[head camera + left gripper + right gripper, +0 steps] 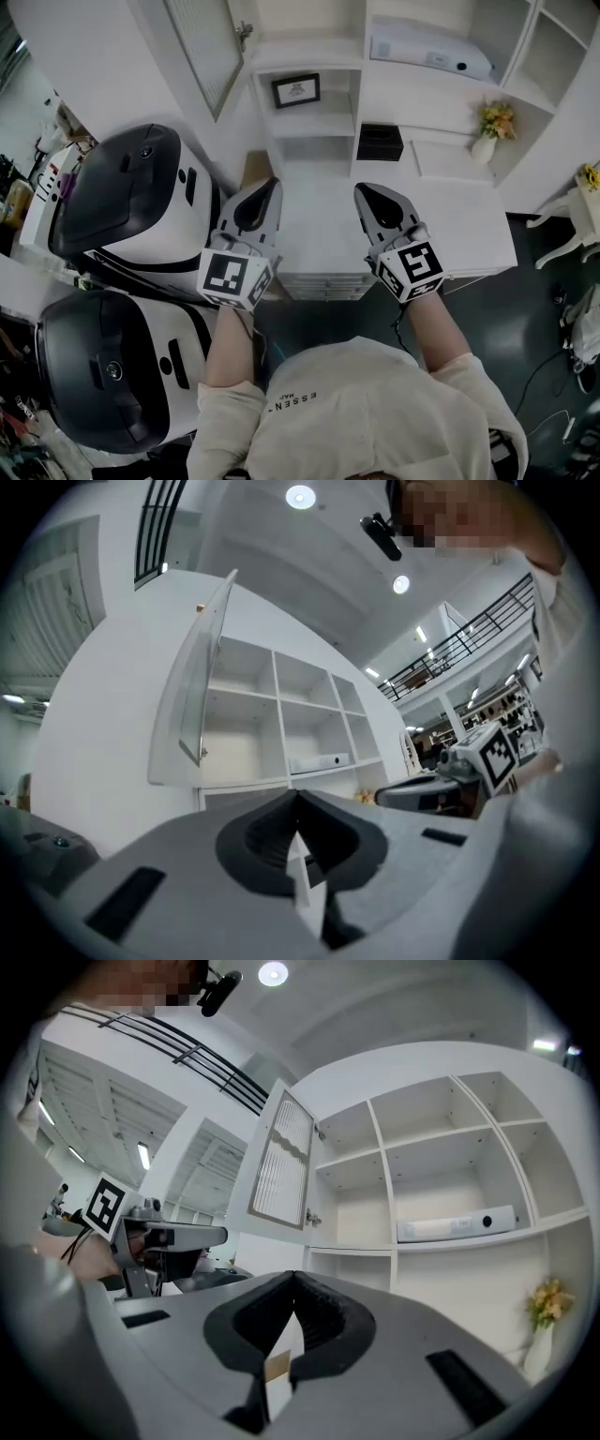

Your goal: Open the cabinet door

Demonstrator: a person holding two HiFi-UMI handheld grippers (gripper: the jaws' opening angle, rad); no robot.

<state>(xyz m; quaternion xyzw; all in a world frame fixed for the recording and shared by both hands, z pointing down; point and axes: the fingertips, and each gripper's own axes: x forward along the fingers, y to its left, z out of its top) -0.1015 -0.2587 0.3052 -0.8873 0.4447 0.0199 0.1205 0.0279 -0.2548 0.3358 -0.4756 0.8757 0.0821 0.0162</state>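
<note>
Head view: left tool (269, 187) forward, closed

The door (202, 47), white-framed with a ribbed pane, stands swung wide open at the upper left. It angles out from the left side of the cabinet (309, 122).

The cabinet door (202, 47) runs off the head view's top edge.

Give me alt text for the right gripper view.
A white cabinet door stands open at the left of a white shelf unit. In the foreground the right gripper is shut and empty, with the left gripper beside it at left.
</note>
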